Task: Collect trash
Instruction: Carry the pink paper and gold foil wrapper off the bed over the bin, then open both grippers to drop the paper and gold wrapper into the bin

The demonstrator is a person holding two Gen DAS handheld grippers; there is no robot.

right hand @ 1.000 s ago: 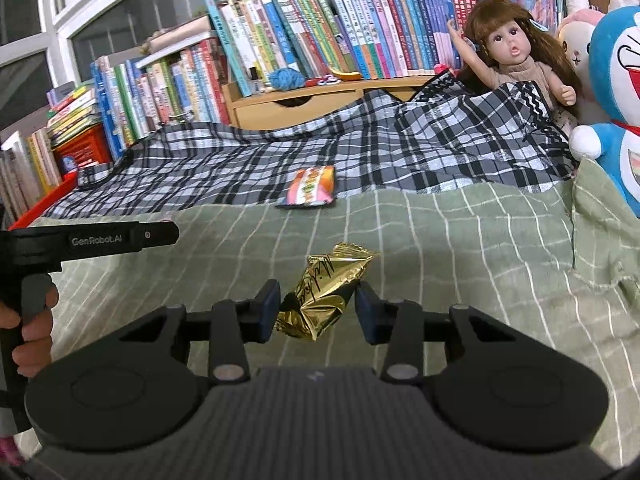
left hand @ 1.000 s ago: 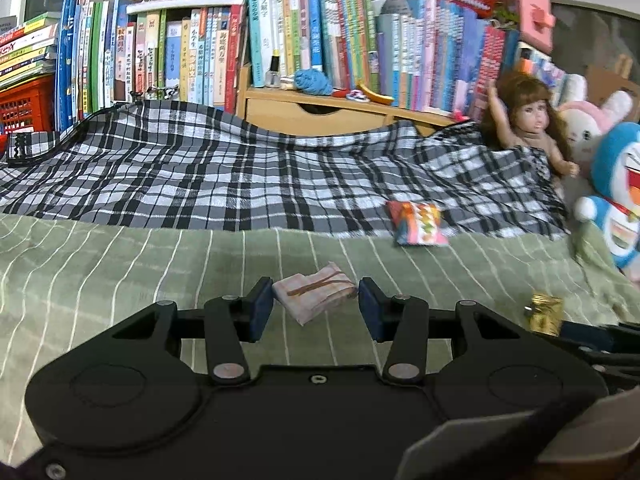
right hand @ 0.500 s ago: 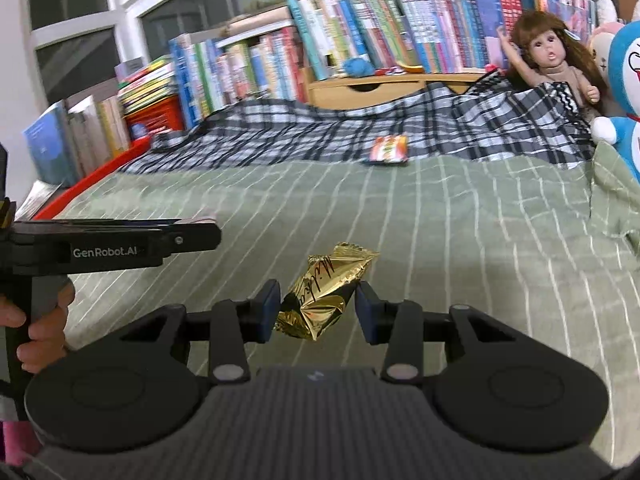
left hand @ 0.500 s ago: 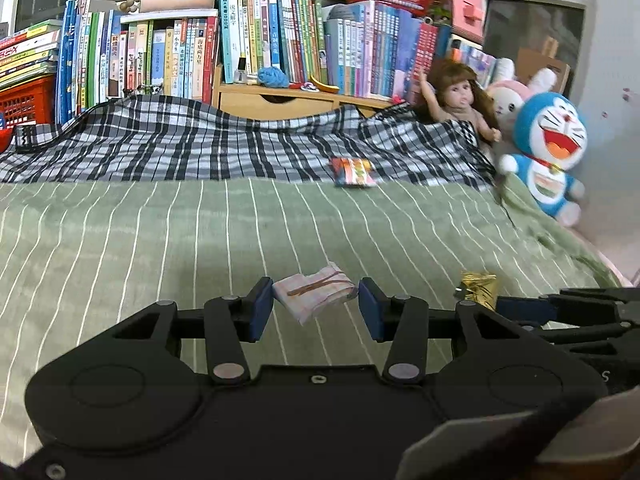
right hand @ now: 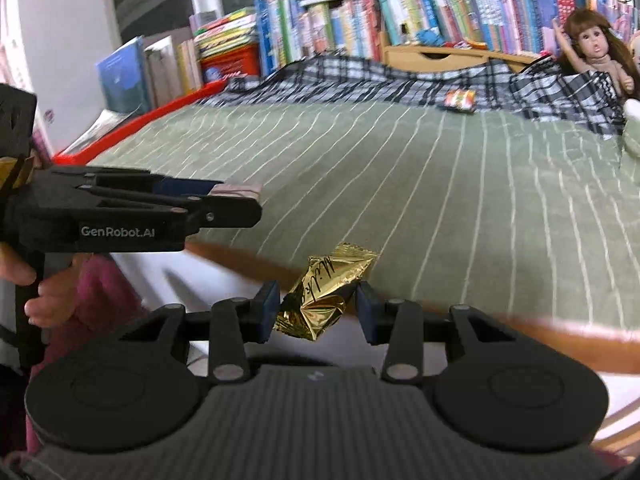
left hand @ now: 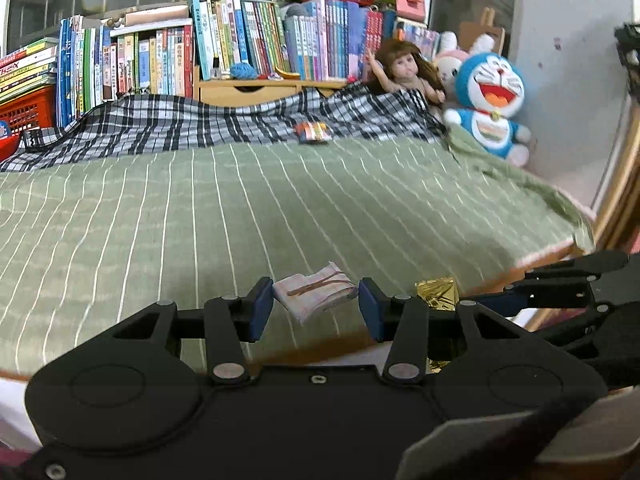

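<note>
My left gripper [left hand: 316, 304] is shut on a pale pink paper wrapper [left hand: 314, 294] with a brown band, held over the near edge of the green striped bed [left hand: 280, 208]. My right gripper [right hand: 317, 307] is shut on a crumpled gold foil wrapper [right hand: 326, 292], also at the bed's near edge. The left wrist view catches that gold wrapper [left hand: 436, 292] to the right, beside the right gripper's arm [left hand: 560, 280]. In the right wrist view the left gripper [right hand: 236, 196] reaches in from the left, held by a hand [right hand: 48, 292]. A colourful snack wrapper [left hand: 314, 133] lies far off by the plaid blanket.
A black-and-white plaid blanket [left hand: 200, 124] covers the far end of the bed. Behind it stand rows of books [left hand: 240, 44] and a wooden drawer box [left hand: 260, 90]. A doll [left hand: 404, 68] and a blue plush toy [left hand: 488, 104] sit at the far right. A red rail [right hand: 140, 126] runs along the bed's left side.
Both grippers have drawn back from the far end of the bed to its near edge, each keeping its wrapper. The colourful wrapper, doll and books now look much farther away.
</note>
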